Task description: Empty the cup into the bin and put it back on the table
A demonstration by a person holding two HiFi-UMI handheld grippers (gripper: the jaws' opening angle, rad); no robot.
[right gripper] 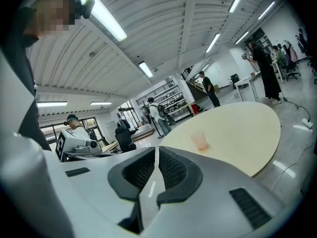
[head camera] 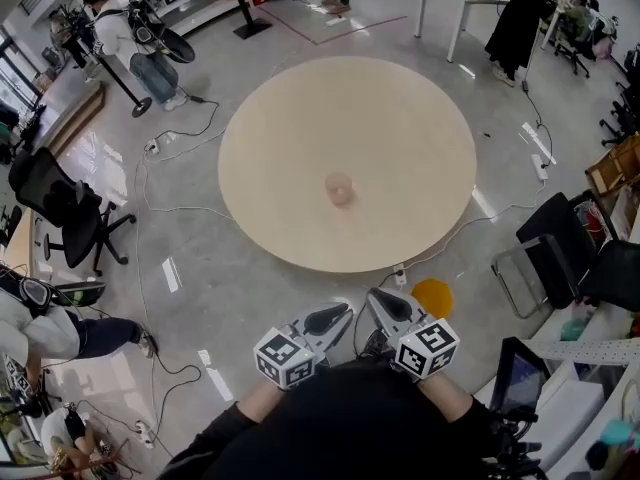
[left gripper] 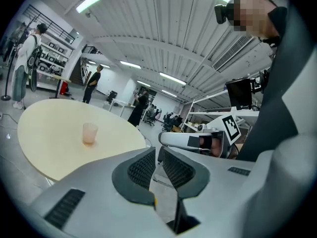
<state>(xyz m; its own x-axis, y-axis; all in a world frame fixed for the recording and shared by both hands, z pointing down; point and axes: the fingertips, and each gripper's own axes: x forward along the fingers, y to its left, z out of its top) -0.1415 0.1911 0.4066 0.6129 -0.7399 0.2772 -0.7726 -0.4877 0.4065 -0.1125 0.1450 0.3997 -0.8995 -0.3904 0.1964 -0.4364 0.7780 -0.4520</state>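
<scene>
Orange floor object (head camera: 432, 297) showed only in the head view. Left gripper (left gripper: 157, 151) and right gripper (right gripper: 156, 151) were clenched empty, away from the cup (head camera: 340, 189).

I see a round, pale wooden desk (head camera: 290, 148) standing on the grey floor (head camera: 190, 298) ahead of me. One thing stands on it: a translucent pinkish cup (head camera: 340, 189), upright, a little to the near side of the desk's middle and well away from every edge. On the floor, just beside the desk's near right edge, sits a round orange object (head camera: 432, 297).
</scene>
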